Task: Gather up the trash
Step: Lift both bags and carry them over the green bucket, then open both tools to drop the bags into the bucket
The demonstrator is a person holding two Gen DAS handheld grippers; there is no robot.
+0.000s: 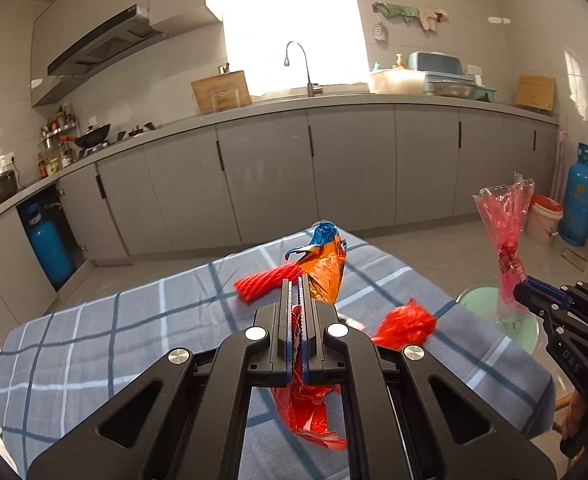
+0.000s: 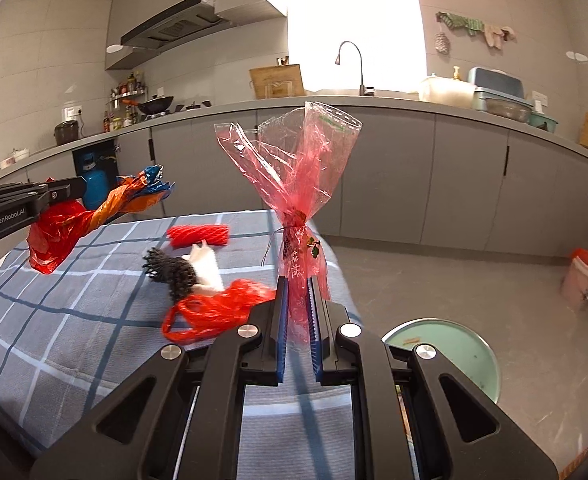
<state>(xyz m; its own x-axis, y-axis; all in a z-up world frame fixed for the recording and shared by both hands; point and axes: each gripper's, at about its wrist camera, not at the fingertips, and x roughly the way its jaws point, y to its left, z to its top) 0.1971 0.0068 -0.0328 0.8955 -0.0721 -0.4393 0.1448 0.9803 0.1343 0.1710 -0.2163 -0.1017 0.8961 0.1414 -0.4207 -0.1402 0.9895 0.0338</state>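
The left gripper is clamped on a crumpled red-orange foil wrapper and the right gripper pinches a pink cellophane bag at its twisted neck, both above the checked tablecloth; light, limp, slippery trash, probably best gripped where bunched.

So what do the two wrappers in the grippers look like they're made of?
The pink bag in the right gripper looks like thin see-through plastic film, glossy and creased. The orange wrapper in the left gripper looks like shiny crinkled foil-type plastic, opaque, probably snack packaging.
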